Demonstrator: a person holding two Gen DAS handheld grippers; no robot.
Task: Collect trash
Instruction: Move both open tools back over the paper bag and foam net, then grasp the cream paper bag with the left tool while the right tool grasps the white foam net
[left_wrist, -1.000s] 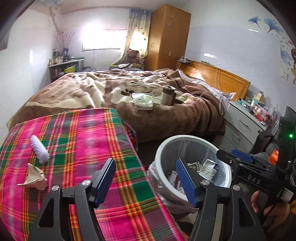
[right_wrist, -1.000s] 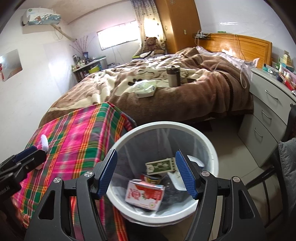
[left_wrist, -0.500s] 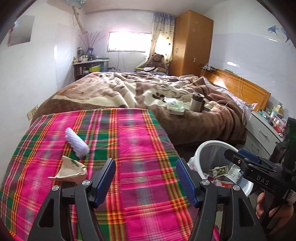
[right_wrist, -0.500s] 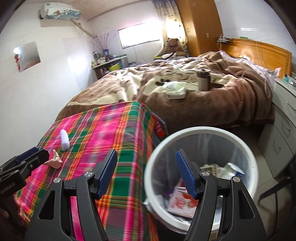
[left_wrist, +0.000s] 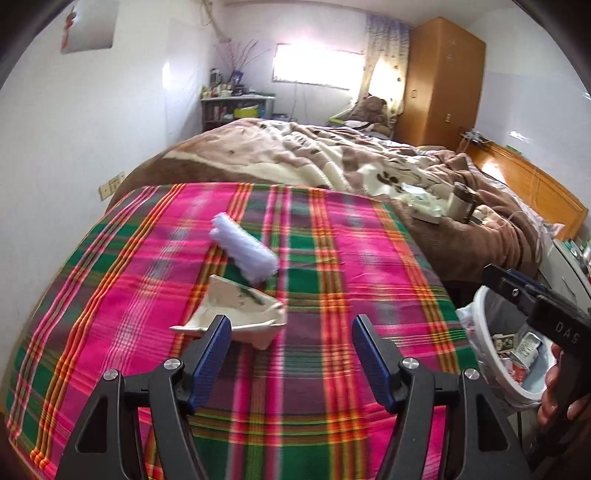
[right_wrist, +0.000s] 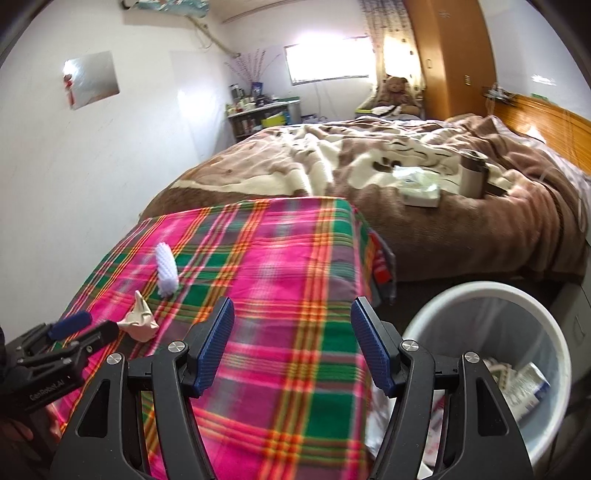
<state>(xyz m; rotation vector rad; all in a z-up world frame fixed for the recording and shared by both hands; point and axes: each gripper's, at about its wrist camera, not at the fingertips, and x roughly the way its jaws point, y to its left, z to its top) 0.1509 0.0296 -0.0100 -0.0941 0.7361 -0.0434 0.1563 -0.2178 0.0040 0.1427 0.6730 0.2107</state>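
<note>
- Over the plaid-covered surface (left_wrist: 332, 258), left hand-held gripper (left_wrist: 291, 354) hanging with jaws apart and nothing between them, the crumpled beige paper (left_wrist: 240, 314) lying just ahead of the left pad.
- Just behind that paper, a white fuzzy roll (left_wrist: 243, 247) lying on the cloth, touching or nearly touching it; hard to say which.
- Off to the right, right hand-held gripper (right_wrist: 291, 347) likewise released, gripping nothing, poised above the near corner of the surface with the bin beside it.
- Down beside the surface, a white trash bin (right_wrist: 491, 295) with a clear liner; inside, a carton, some printed paper and other scraps, the rest too blurred to name.
- Risk one: paper looks light and springy, so a shallow pinch on one flap could slip out on the way across.
- Risk two: pads coming down too low could snag the loose cloth and drag it, roll included.
- Risk three: closing wide could catch the roll's end along with the paper.
- Risk four: bin sits below the edge, so letting go too early probably means a drop onto the floor.
</note>
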